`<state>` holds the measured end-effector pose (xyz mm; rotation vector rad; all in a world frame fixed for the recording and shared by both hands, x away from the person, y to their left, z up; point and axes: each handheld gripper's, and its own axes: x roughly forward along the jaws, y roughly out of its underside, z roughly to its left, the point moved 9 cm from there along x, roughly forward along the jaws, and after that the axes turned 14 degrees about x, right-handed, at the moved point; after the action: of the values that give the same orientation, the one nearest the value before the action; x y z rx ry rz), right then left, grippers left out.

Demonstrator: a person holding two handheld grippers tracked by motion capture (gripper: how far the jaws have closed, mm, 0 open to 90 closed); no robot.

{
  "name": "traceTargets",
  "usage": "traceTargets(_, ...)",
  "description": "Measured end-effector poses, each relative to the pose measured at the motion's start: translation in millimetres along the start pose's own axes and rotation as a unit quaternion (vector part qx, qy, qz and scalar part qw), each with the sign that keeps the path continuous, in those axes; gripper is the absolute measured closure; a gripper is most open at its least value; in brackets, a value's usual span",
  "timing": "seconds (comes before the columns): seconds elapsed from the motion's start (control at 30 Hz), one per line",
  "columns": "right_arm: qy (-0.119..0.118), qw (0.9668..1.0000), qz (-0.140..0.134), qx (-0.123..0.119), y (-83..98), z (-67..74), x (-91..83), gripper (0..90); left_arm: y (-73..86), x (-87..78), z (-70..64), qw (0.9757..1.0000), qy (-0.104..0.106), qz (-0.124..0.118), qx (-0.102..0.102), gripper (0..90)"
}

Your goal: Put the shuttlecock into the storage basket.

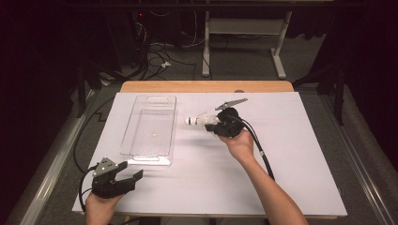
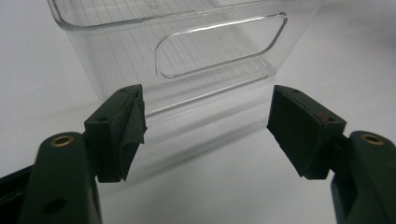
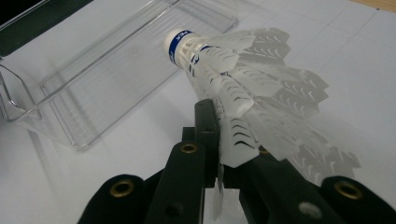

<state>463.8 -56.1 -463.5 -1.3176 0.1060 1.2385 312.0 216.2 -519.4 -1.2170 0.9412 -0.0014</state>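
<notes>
Resting near me at the left edge of the table, my left gripper has its jaws spread wide with nothing between them, and they face the near end wall of the clear tray, which has a handle slot cut in it. Farther away, in the middle of the table, my right gripper is clenched on the feather skirt of a white shuttlecock. I see it held above the white surface, just to the right of the tray, with its cork head pointing left toward the tray. I judge that the carrying step is in hand: the shuttlecock is lifted but not yet over the tray. The next move, I think, calls for bringing it left over the tray's long right wall, lowering it inside, and then releasing the jaws gently, because the thin feathers can bend or stick to the pads.
</notes>
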Motion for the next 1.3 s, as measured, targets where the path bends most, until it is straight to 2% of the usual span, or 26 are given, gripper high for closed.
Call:
traceTargets(0.23, -0.005, 1.0, 0.002, 0.0, -3.0, 5.3, 2.4, 89.3, 0.8, -0.3, 1.8, 1.0, -0.004, 0.002, 0.001, 28.7)
traceTargets(0.37, -0.008, 1.0, 0.005, -0.002, -4.6, 7.7, 4.0, 89.3, 1.9, -2.1, 4.4, 1.0, -0.007, -0.001, -0.007, 28.7)
traceTargets(0.83, -0.013, 0.9999, 0.005, -0.001, -11.4, 12.6, 3.0, 89.3, 2.0, -1.1, 3.8, 1.0, -0.004, 0.002, -0.004, 28.7)
traceTargets(1.3, -0.027, 0.9996, 0.005, 0.0, -20.8, 26.7, 6.5, 89.3, 1.7, -1.2, 4.0, 1.0, -0.003, -0.001, -0.005, 28.7)
